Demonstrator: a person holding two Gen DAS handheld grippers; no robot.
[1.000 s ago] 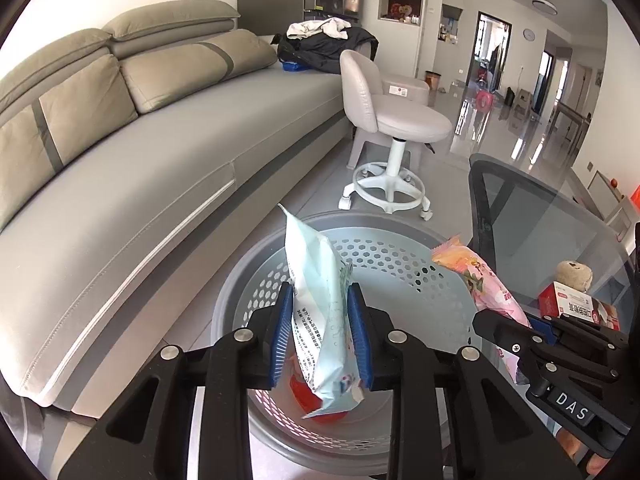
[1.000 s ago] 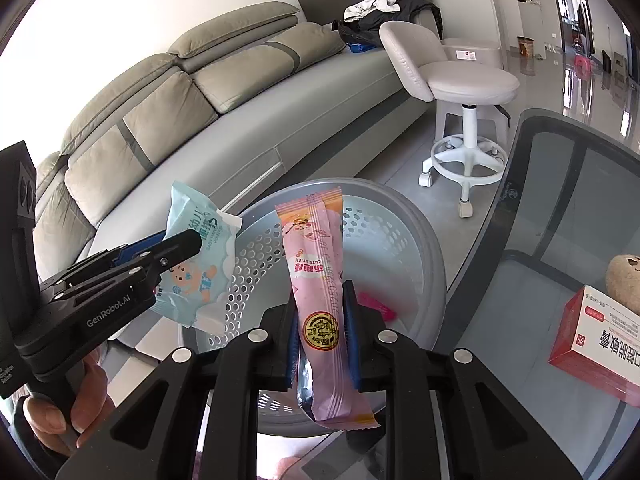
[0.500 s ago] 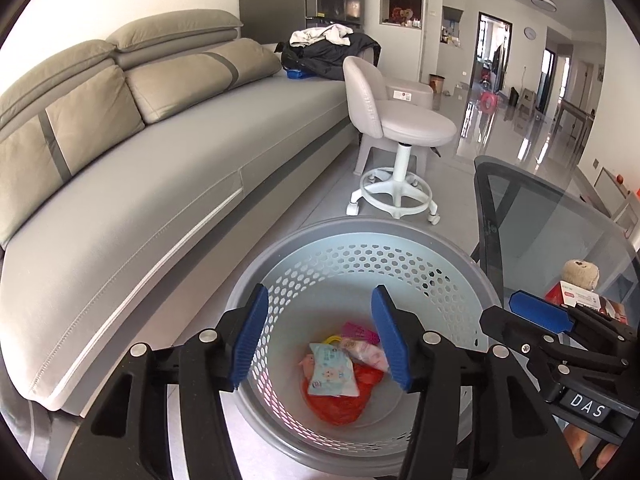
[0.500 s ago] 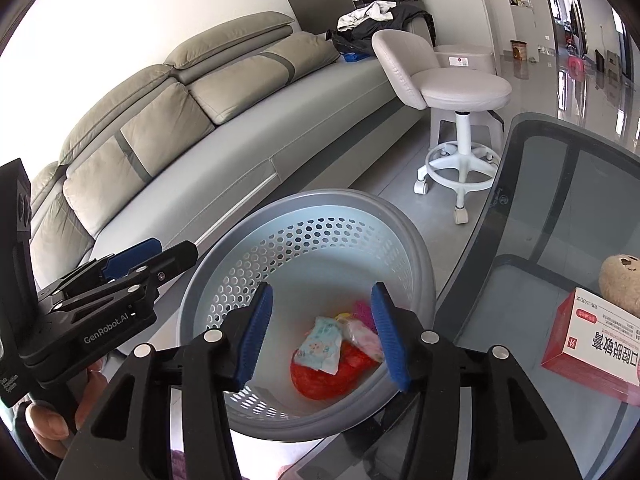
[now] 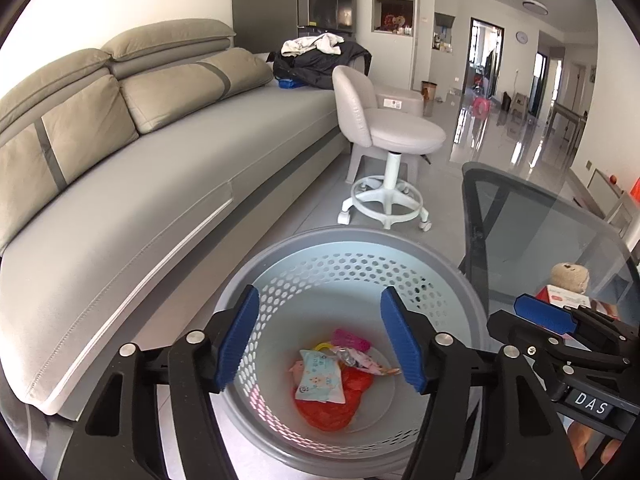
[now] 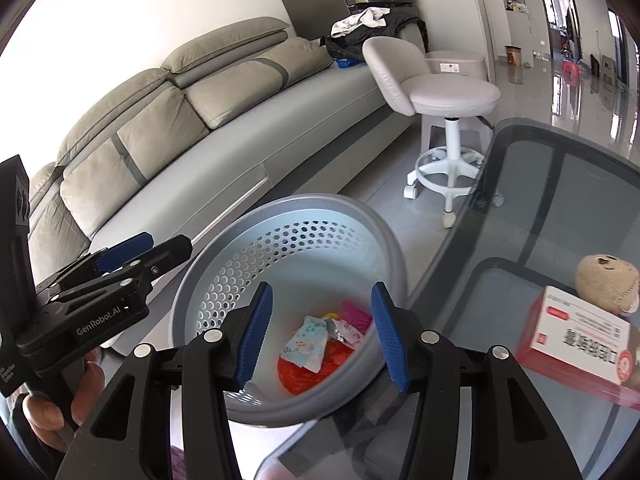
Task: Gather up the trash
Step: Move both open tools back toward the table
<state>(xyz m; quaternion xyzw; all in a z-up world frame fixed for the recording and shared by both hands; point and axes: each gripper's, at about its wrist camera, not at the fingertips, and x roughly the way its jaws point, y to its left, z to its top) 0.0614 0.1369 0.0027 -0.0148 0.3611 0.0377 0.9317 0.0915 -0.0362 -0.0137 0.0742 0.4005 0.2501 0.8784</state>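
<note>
A grey perforated waste basket [image 5: 280,248] [image 6: 320,200] stands on the floor beside the glass table. At its bottom lie a pale blue wipes packet [image 5: 320,376] [image 6: 306,338], a pink snack wrapper [image 5: 366,362] [image 6: 348,330] and a red bag [image 5: 332,404] [image 6: 304,376]. My left gripper [image 5: 319,292] hangs above the basket with its jaws opening and nothing between them. My right gripper [image 6: 321,286] hovers over the basket's near rim, open and empty. Each gripper shows at the edge of the other's view.
The glass table [image 6: 560,220] to the right carries a red and white box [image 6: 576,336] and a beige plush toy [image 6: 606,280]. A grey sofa [image 5: 160,184] runs along the left. A white swivel stool [image 5: 384,140] stands beyond the basket.
The left gripper let go of the blue packet and the right let go of the pink wrapper. Both now lie in the basket, and both pairs of jaws have spread.
</note>
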